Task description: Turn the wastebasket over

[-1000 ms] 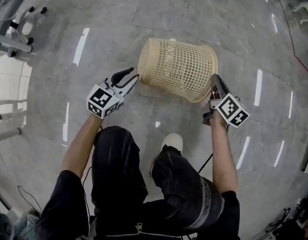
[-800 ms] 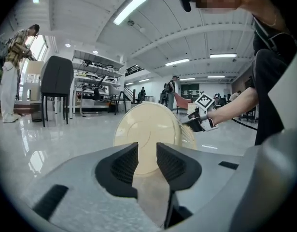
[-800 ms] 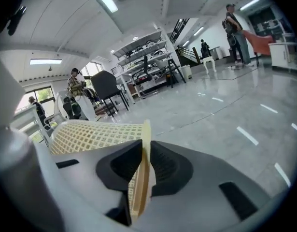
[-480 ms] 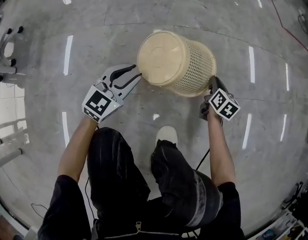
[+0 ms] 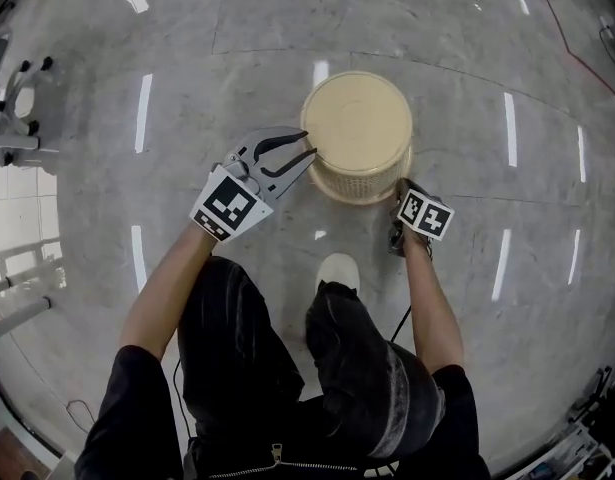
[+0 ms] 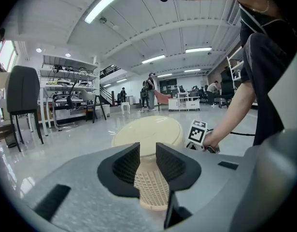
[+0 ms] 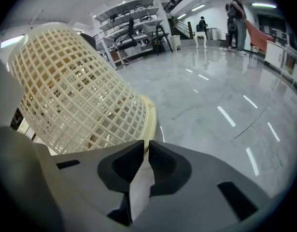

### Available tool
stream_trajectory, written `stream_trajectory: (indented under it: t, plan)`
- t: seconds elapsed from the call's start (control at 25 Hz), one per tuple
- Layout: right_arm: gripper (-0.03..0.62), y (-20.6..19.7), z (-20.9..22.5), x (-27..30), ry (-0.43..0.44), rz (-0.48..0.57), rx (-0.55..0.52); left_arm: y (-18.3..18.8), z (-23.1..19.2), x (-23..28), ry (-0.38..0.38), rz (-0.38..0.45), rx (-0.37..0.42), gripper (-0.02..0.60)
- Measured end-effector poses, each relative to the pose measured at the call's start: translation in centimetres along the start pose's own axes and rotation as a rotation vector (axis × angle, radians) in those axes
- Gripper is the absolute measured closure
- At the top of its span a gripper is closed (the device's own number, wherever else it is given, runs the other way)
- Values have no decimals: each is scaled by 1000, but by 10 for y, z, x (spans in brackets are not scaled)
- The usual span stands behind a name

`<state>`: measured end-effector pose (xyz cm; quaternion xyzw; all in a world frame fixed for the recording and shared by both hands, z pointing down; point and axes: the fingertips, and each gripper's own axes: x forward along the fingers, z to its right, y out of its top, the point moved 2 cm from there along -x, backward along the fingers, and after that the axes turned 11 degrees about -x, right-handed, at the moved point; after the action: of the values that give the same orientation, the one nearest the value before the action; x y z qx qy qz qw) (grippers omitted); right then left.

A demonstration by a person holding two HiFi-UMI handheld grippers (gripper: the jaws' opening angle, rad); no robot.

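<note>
Now wastebasket [image 5: 357, 128] inverted, floor [image 5: 487, 88] open; left tongs [image 6: 148, 148] agape, right tongs [image 7: 146, 144] closing on rim [image 7: 149, 114].

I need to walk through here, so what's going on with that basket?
A person has the basket standing base-up on the floor. The right tongs have just been closing on its rim down near the floor, pinching it at their tips. The left tongs are open beside its upper edge.

No words, brands or numbers legible anywhere, only black-and-white square code patterns, on the marker cube [image 5: 225, 206] of the left claw [image 5: 307, 145], on the marker cube [image 5: 425, 215] of the right claw [image 5: 398, 194]
</note>
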<state>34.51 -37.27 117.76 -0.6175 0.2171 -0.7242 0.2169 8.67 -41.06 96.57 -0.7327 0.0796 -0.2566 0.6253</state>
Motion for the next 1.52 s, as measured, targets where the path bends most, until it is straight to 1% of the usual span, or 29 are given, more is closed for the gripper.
stream_trajectory:
  t: [0.08,0.12,0.24,0.32,0.44,0.48,0.52,0.56,0.68,0.8,0.92,1.04,1.16,1.28,1.4,1.52]
  plan:
    - [566,-10,-7,5,18,-34,-24,-1,2,1,2,-5,-1,482]
    - [566,-14,-6,5,19,-39,-18,-1,3,2,-1,-9,-4,482]
    - [566,-21,2,-1,-22,-32,-10,-11,8,8,-18,-48,-16,482]
    - [567,-19,9,-10,-66,-1,-25,-19,9,10,-30,-63,-44,482]
    - [568,-8,16,-30,-95,66,-56,-18,8,5,-32,-30,-76,483]
    - [568,-2,16,-37,-98,91,-74,-14,8,2,-28,-5,-78,489]
    - [568,6,16,-45,-105,117,-96,-9,7,-1,-25,22,-79,543]
    - [572,15,16,-55,-117,150,-119,-2,6,-4,-23,50,-78,575]
    - [575,54,9,-95,-158,281,-202,17,5,-11,-10,102,-63,575]
    - [576,100,-8,-145,-168,394,-331,39,3,-24,4,102,-37,575]
    - [576,152,-32,-206,-165,465,-447,84,-4,-51,42,109,-19,575]
    - [574,198,-59,-277,-145,479,-507,144,3,-86,75,104,-28,575]
    - [575,239,-84,-363,-134,477,-538,214,29,-123,92,83,-47,575]
    - [576,280,-112,-454,-124,485,-521,294,60,-169,112,76,-63,575]
    - [576,316,-149,-544,-117,496,-484,377,90,-223,175,98,-134,575]
    - [576,330,-196,-639,-81,491,-474,447,126,-287,241,137,-237,575]
